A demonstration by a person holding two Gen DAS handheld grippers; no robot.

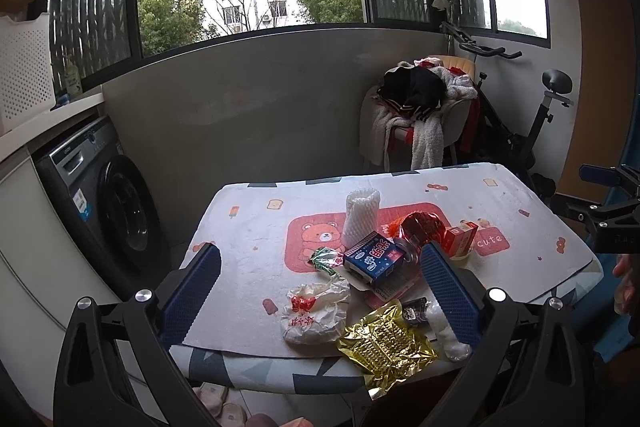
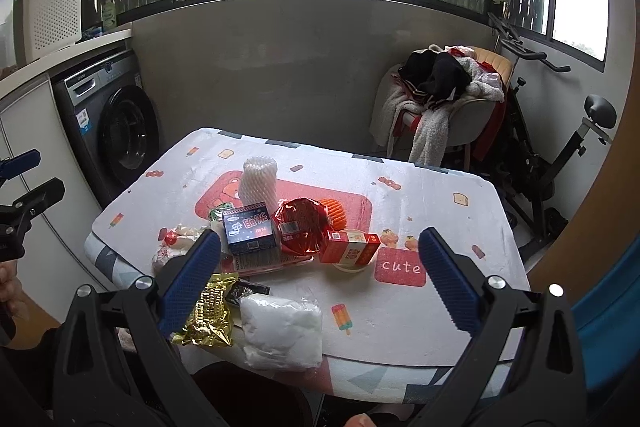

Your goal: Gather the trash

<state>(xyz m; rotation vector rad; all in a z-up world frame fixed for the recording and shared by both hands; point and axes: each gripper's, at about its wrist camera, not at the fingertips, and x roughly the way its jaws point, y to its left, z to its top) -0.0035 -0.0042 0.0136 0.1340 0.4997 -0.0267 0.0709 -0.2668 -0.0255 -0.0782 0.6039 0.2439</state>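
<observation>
Trash lies on a small table with a bear-print cloth. In the left wrist view I see a white foam net sleeve, a blue carton, a red foil wrapper, a red box, a green candy wrapper, a crumpled white bag, a gold foil packet and a white plastic wad. My left gripper is open and empty above the near edge. My right gripper is open and empty, hovering over the same pile: blue carton, red box, white wad.
A washing machine stands left of the table. A chair piled with clothes and an exercise bike stand behind it on the right. A dark bin rim shows below the table's near edge.
</observation>
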